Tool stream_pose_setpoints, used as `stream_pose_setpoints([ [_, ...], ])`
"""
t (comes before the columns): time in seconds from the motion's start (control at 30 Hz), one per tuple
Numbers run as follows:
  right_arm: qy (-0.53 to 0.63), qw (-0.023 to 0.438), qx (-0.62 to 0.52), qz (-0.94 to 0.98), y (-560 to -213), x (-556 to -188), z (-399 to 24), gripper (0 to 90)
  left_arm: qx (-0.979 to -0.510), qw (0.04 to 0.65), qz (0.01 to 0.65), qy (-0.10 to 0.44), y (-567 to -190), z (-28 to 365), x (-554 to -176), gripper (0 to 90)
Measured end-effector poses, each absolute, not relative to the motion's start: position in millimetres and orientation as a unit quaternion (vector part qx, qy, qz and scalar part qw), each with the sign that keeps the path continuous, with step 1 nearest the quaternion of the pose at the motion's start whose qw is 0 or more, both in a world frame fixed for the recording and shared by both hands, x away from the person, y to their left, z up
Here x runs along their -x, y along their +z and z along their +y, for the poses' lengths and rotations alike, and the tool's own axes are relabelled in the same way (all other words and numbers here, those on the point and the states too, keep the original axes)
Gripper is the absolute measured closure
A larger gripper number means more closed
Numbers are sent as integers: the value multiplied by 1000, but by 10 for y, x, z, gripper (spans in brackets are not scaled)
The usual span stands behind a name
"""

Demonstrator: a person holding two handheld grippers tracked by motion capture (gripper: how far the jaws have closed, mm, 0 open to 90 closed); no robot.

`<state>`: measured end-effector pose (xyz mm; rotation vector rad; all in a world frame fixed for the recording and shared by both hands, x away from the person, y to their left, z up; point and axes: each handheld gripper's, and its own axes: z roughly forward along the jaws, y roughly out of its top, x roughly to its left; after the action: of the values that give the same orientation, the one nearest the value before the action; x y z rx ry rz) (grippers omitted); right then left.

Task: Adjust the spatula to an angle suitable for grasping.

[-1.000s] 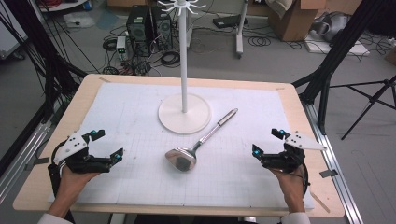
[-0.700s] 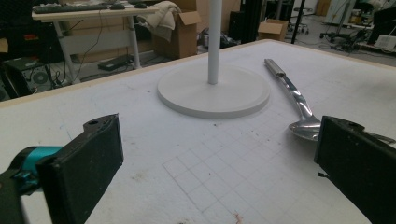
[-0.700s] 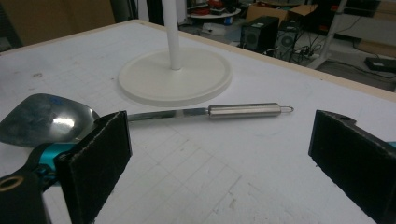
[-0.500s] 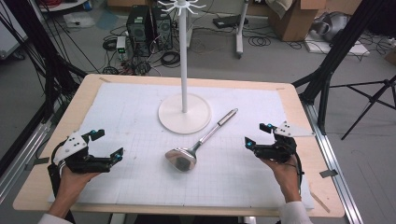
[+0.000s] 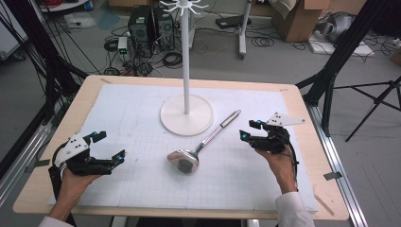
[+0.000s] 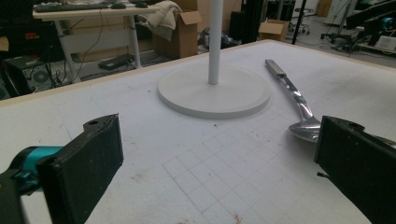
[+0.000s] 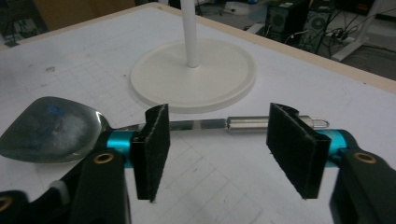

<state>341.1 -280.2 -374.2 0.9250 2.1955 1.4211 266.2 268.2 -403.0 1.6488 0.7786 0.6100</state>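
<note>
A metal ladle (image 5: 189, 158) lies on the white mat, bowl toward me and handle running up-right beside the white stand's round base (image 5: 187, 116). My right gripper (image 5: 247, 129) hovers just right of the handle, jaws pointing left at it. Its jaws have just been closing and stand half apart with nothing between the pads. In the right gripper view the ladle's handle (image 7: 247, 124) lies beyond the right gripper (image 7: 222, 149). My left gripper (image 5: 112, 144) rests wide open at the left, apart from the ladle (image 6: 303, 116). The left gripper (image 6: 219, 177) holds nothing.
The stand's thin white pole (image 5: 186, 61) rises from the base to a hook crown at the top. The wooden table edge (image 5: 307, 118) frames the mat. Computers, cables and boxes sit on the floor beyond.
The right gripper has moved left and away from me, toward the ladle's handle, and its jaws have narrowed. The left gripper and the ladle stayed put.
</note>
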Motion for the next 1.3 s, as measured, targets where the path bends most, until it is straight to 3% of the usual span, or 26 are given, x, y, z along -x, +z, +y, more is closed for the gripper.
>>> stream_pose_setpoints([
  [0.07,506,182,-317,781,-3715,-3476,-2754,501,-704,571,331,260,-4031,2681,-2664,18],
  [0.23,501,172,-320,785,-3696,-3579,-2677,519,-705,571,331,260,-4038,2674,-2667,18],
  [0.37,491,173,-317,792,-3677,-3674,-2593,588,-705,570,331,260,-4039,2675,-2667,18],
  [0.8,460,165,-303,818,-3745,-3918,-2409,891,-709,567,332,257,-4058,2679,-2683,18],
  [1.3,405,123,-308,852,-3717,-4270,-2235,896,-710,564,336,255,-4067,2694,-2693,18],
])
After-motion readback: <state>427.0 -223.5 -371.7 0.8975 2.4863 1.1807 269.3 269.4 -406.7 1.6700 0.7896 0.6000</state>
